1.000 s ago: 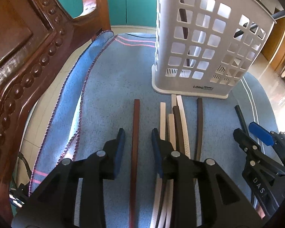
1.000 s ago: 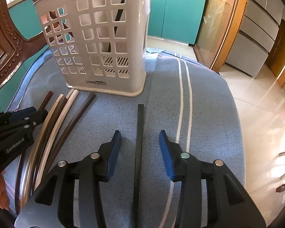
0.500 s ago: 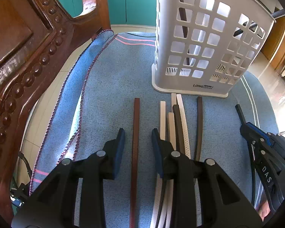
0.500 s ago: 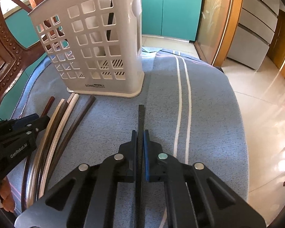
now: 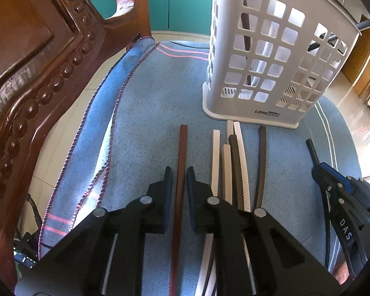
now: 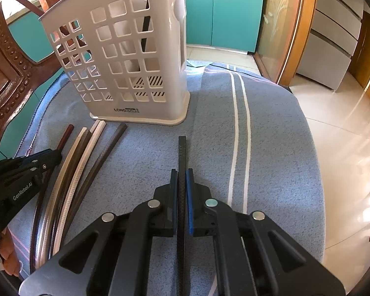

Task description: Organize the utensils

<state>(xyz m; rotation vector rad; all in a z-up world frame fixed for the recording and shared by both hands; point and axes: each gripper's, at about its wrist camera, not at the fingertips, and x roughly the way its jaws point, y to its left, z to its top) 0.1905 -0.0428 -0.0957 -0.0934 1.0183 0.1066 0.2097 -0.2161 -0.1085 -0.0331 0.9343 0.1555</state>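
Note:
A white slotted utensil basket (image 5: 271, 56) stands upright on a blue towel (image 5: 148, 113); it also shows in the right wrist view (image 6: 125, 56), with a few sticks inside. My left gripper (image 5: 179, 172) is open, its jaws close on either side of a reddish-brown chopstick (image 5: 182, 148) lying on the towel. Several white and dark chopsticks (image 5: 234, 162) lie just right of it. My right gripper (image 6: 182, 175) is shut on a black chopstick (image 6: 182, 150), low over the towel.
A carved wooden chair back (image 5: 37, 56) rises at the left. The towel's right edge (image 6: 305, 172) drops off to tiled floor. Teal cabinets (image 6: 224, 12) stand behind.
My right gripper closed on the black chopstick. My left gripper's jaws narrowed around the reddish-brown chopstick without clamping it.

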